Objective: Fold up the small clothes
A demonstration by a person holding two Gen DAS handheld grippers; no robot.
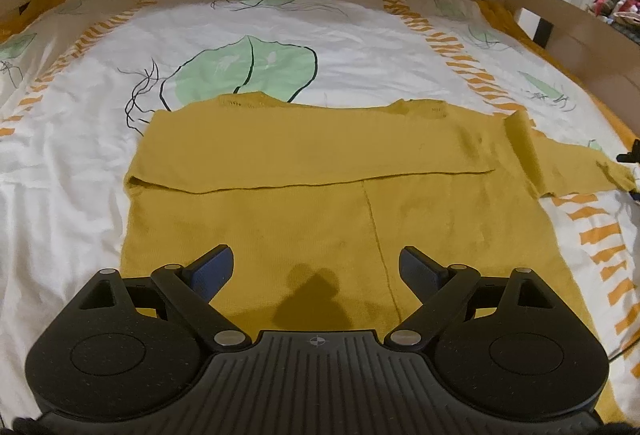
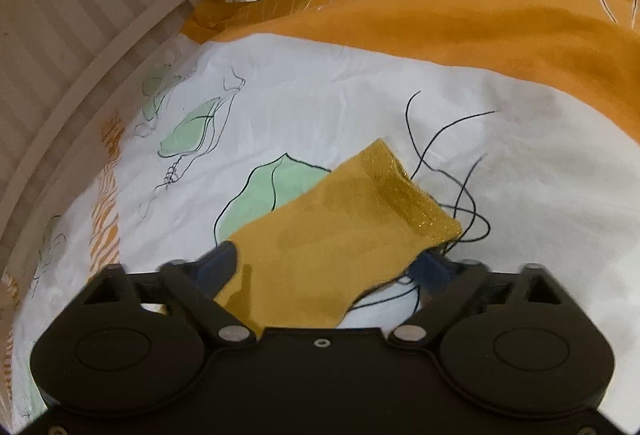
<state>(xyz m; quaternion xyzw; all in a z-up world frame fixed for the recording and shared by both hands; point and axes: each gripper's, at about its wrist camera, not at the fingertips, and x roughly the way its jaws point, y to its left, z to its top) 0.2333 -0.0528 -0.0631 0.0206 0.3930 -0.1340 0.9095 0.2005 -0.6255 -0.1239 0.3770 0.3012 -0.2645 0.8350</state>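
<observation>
On bedsheet [image 1: 100, 163], mustard sweater [image 1: 320, 219], right gripper [image 2: 332, 263] around sleeve [image 2: 344, 219]

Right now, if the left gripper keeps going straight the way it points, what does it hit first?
Most likely the yellow garment lying flat on the bed: the left gripper, open and empty, points down at its near panel. How far off it is, the picture doesn't show.

Both wrist views look steeply down, close over the same bedsheet [image 1: 360, 27].
</observation>
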